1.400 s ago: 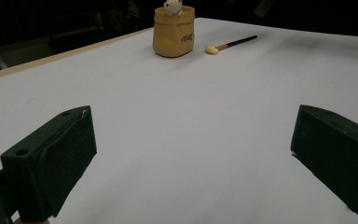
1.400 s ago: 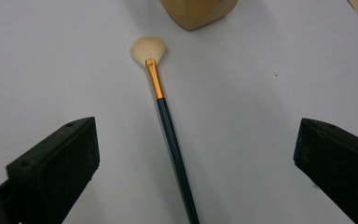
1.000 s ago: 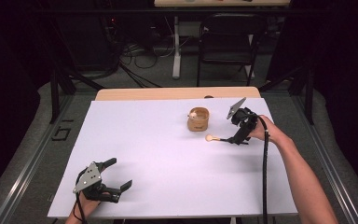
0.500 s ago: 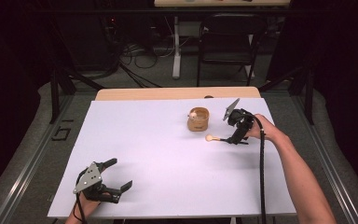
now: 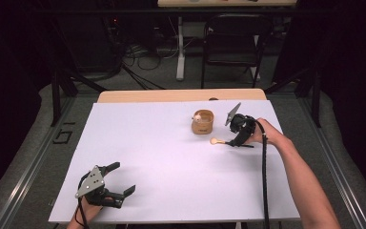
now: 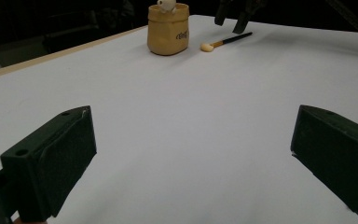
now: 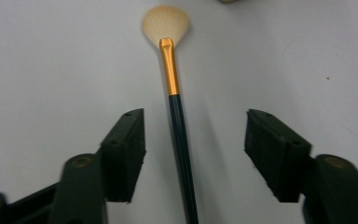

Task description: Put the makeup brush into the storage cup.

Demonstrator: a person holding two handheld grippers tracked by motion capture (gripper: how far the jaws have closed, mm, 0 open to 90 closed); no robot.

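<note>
The left gripper rests at the near left corner of the white table, jaws spread wide with nothing between them, where it sat a second ago; it looks idle for now.

Farther across, toward the far right of the table, a tan pouch-shaped pot stands upright with a small pale figure at its rim (the left gripper view shows lettering on its side, too small to read). Just beside the pot, nearer the person, lies a makeup brush.

The right gripper is what has changed: over the last second it has edged left and lower, and it now sits over the brush's dark handle. Its jaws stand wide, one on each side of the handle, not touching it. That reads as the set-up for a pinch, so picking up the brush is probably the step in hand, with the closing not yet made.

The brush lies flat. In the high view its long axis runs roughly left-right across the table, fanned pale bristles pointing left toward the pot, a gold ferrule behind them, and the handle trailing right under the gripper.
</note>
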